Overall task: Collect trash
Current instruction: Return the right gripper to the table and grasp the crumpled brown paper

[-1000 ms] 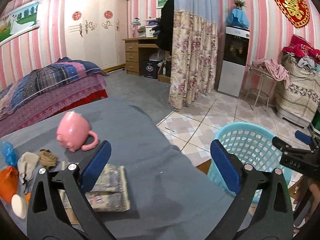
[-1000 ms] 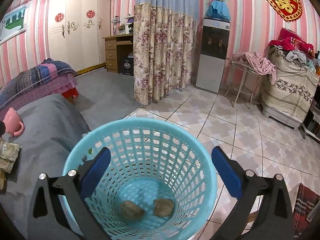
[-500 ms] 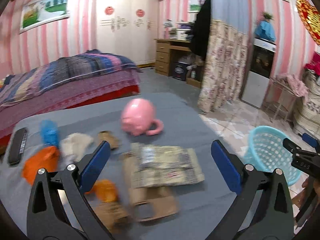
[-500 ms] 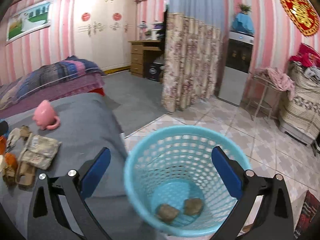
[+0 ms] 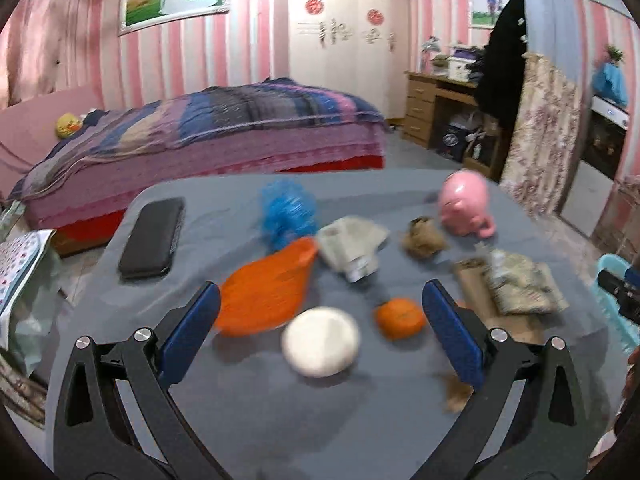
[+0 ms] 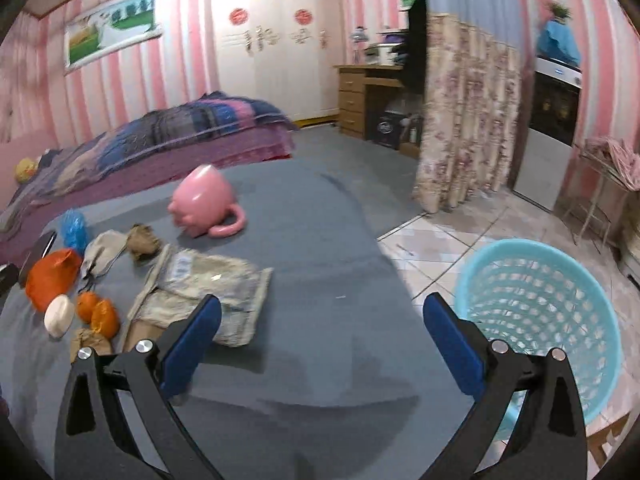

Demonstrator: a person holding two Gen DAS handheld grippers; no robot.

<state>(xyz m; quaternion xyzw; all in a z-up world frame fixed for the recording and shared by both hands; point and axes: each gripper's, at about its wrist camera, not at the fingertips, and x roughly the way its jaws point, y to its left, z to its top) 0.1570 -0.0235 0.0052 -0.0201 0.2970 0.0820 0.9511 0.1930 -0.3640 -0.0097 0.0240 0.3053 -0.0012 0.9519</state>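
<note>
A pink-striped bedroom, grey-covered table in front. The left gripper hangs spread wide and empty over a white lump near the near edge. The right gripper, equally spread, holds nothing; the blue basket stands on the floor beside the table's right edge.

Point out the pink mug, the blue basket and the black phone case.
pink mug (image 6: 204, 198), right wrist view, on its rounded body.
blue basket (image 6: 560, 316), right wrist view, on its inner mesh wall.
black phone case (image 5: 153, 237), left wrist view, on its flat top.
</note>
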